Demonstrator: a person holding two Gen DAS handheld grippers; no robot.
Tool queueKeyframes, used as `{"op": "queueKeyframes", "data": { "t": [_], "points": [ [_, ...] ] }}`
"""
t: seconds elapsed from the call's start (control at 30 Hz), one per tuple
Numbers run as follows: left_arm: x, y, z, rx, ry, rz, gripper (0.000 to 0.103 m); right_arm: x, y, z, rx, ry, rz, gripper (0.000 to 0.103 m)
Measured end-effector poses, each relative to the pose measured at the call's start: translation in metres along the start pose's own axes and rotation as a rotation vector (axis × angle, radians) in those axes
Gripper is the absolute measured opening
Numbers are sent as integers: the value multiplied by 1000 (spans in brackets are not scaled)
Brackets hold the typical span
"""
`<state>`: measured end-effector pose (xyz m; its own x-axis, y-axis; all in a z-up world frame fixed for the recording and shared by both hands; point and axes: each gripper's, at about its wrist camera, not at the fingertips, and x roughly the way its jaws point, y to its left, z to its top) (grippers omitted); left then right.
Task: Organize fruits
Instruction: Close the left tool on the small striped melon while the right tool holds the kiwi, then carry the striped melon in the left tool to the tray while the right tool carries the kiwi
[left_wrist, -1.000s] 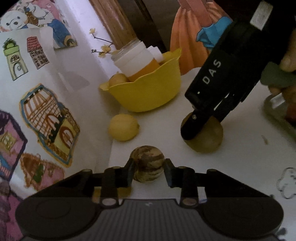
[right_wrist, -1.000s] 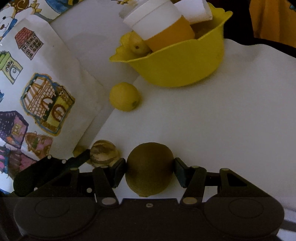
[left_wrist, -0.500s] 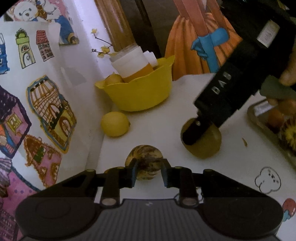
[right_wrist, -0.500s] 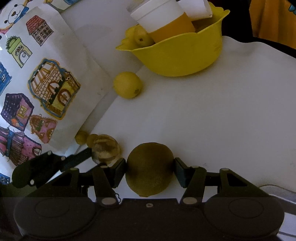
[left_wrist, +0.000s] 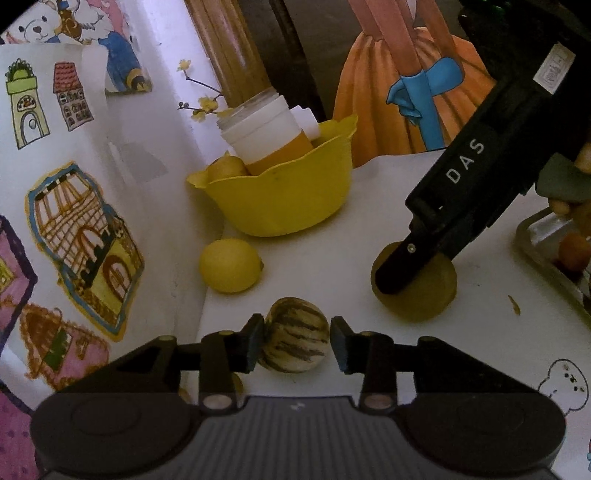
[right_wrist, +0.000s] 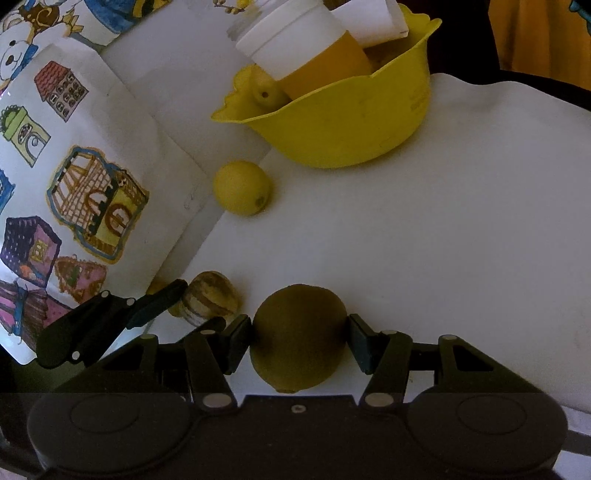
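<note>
A small striped round fruit (left_wrist: 295, 341) rests on the white table (left_wrist: 332, 258) between the fingers of my left gripper (left_wrist: 297, 343). Its jaws are opening: the left pad still touches the fruit and the right pad stands just off it. In the right wrist view the same fruit (right_wrist: 210, 299) lies at the left. My right gripper (right_wrist: 299, 345) is shut on a brown-green kiwi-like fruit (right_wrist: 299, 350), which sits on the table (right_wrist: 443, 240). From the left wrist view, a finger of that gripper covers part of the kiwi-like fruit (left_wrist: 424, 295).
A yellow bowl (left_wrist: 280, 199) at the back holds an orange cup with a white lid (left_wrist: 266, 140) and fruit. A lemon (left_wrist: 229, 265) lies in front of it. Printed paper (left_wrist: 74, 221) lies to the left. A metal tray (left_wrist: 535, 236) with fruit is at the right.
The left gripper's jaws were pressed on the striped fruit and have now spread apart from it. The right gripper keeps the same hold on the brown-green fruit.
</note>
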<state>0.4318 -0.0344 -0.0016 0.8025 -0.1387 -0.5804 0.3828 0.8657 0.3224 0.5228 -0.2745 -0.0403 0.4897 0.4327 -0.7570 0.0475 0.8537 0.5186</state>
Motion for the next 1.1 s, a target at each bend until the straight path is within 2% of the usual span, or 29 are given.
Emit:
{"op": "queueKeyframes", "data": {
  "t": [0.23,0.4,0.8,1.1],
  "points": [
    [10,3,4,-4,23,7,46,3,1,4,7,-4,1,59],
    [12,0,3,-2,9,29,45,5,2,3,15,-9,0,59],
    [-16,4,-9,-152,36,49,44,-1,3,-12,36,-44,-7,58],
    [-56,8,-27,-312,22,-2,44,-15,9,-32,76,-76,63,58]
  ]
}}
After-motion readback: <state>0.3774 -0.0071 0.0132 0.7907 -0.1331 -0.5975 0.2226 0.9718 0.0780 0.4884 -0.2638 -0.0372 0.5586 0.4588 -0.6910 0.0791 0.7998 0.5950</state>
